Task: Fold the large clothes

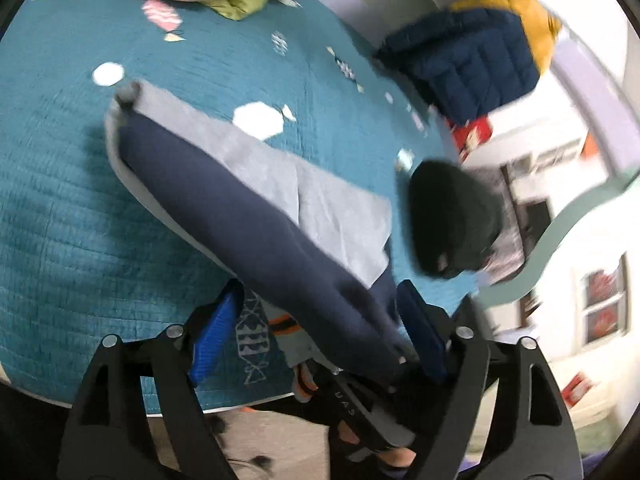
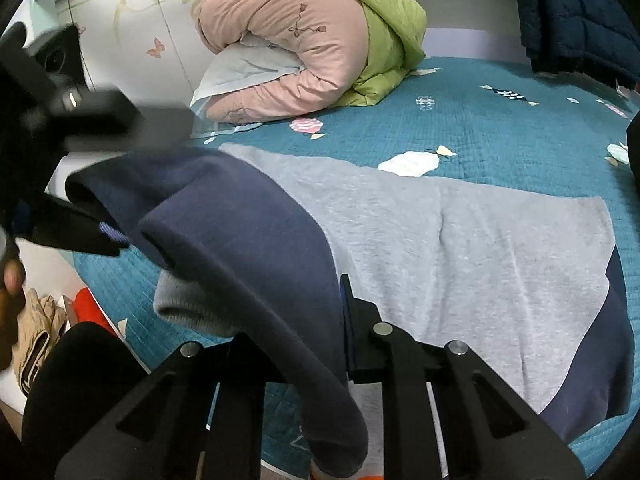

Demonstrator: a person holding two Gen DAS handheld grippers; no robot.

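A grey sweatshirt (image 2: 460,248) with navy sleeves lies flat on the teal quilt (image 2: 500,120). One navy sleeve (image 2: 240,216) is lifted and folded across the body. My right gripper (image 2: 316,320) is shut on this sleeve near its lower part, and the cloth hides the left finger. In the left wrist view the same sleeve (image 1: 248,216) runs between the blue pads of my left gripper (image 1: 320,332), whose jaws stand wide apart; only the right pad touches the cloth. That left gripper (image 2: 108,176) also shows, blurred, at the sleeve's far end in the right wrist view.
A rolled pink and green duvet (image 2: 312,48) sits at the head of the bed. A dark blue puffer jacket (image 1: 472,68) with yellow lining hangs at the far side. A black soft item (image 1: 452,220) lies by the quilt's edge. A person's hand (image 1: 308,384) is below the sleeve.
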